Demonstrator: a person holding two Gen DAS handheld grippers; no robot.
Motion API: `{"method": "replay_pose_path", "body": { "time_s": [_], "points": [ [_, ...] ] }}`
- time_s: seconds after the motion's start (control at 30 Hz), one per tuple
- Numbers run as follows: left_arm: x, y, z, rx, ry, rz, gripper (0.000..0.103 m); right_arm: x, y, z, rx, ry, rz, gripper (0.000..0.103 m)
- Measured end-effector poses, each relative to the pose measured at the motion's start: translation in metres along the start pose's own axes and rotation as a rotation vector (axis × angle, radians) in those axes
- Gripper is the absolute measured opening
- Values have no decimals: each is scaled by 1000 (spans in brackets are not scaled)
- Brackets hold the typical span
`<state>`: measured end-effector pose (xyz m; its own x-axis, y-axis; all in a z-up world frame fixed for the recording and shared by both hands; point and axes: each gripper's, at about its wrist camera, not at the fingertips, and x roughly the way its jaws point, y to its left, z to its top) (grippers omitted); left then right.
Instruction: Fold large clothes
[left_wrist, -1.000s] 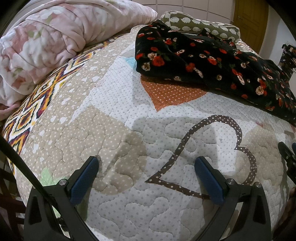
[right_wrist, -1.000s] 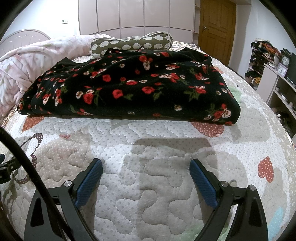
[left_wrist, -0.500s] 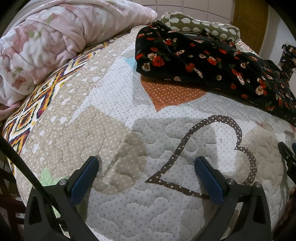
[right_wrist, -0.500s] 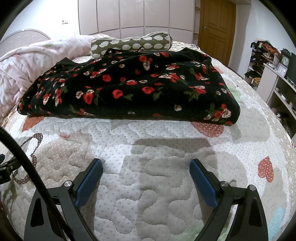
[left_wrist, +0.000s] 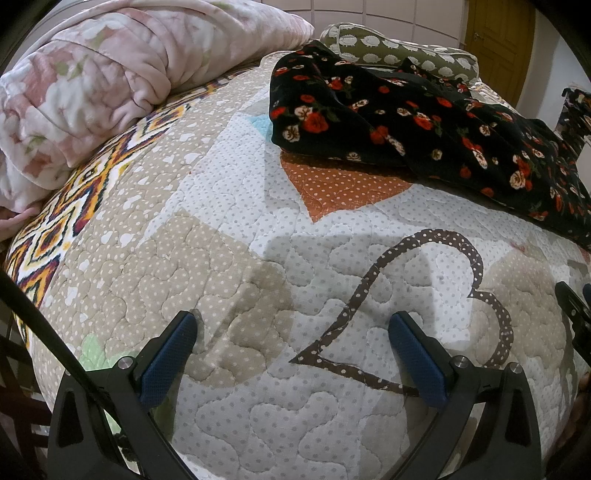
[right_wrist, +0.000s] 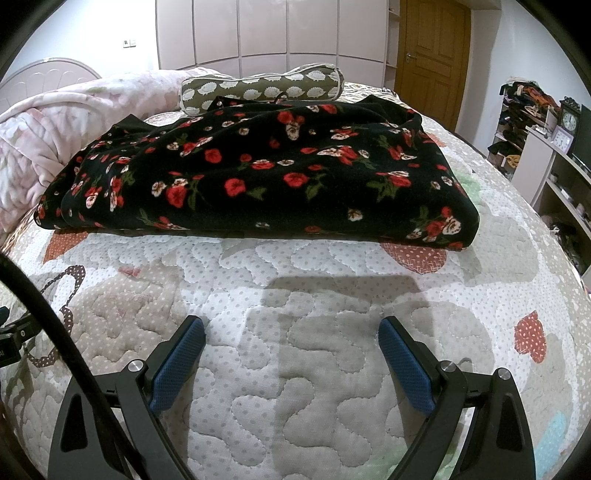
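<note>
A black garment with red and white flowers (right_wrist: 266, 173) lies folded into a flat block on the quilted bedspread (right_wrist: 295, 332), ahead of both grippers. In the left wrist view the same garment (left_wrist: 424, 122) sits at the upper right. My left gripper (left_wrist: 293, 328) is open above bare quilt near the bed's front edge, well short of the garment. My right gripper (right_wrist: 291, 334) is open too, over bare quilt just in front of the garment's near edge. Neither holds anything. The right gripper's tip (left_wrist: 572, 306) shows at the right edge of the left wrist view.
A rolled pink floral blanket (left_wrist: 110, 81) lies at the left of the bed. An olive bolster pillow (right_wrist: 262, 86) rests behind the garment. Shelves with a clock (right_wrist: 546, 147) stand to the right, and a wooden door (right_wrist: 432, 55) is at the back.
</note>
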<state>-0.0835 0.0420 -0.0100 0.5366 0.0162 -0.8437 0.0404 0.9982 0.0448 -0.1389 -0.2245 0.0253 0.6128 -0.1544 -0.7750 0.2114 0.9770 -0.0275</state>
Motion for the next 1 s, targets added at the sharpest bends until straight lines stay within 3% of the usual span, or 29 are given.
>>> {"method": "replay_pose_path", "body": {
  "time_s": [0.57, 0.67, 0.9, 1.0],
  "points": [
    [-2, 0, 3, 8, 20, -2, 103, 0, 0, -1, 1, 1, 2, 97],
    [-11, 4, 8, 22, 19, -16, 97, 0, 0, -1, 2, 1, 2, 97],
    [-55, 8, 47, 47, -96, -63, 94, -2, -4, 8, 1, 35, 42, 97],
    [-62, -4, 75, 71, -121, -82, 94, -10, -20, 18, 41, 20, 76, 89]
  ]
}}
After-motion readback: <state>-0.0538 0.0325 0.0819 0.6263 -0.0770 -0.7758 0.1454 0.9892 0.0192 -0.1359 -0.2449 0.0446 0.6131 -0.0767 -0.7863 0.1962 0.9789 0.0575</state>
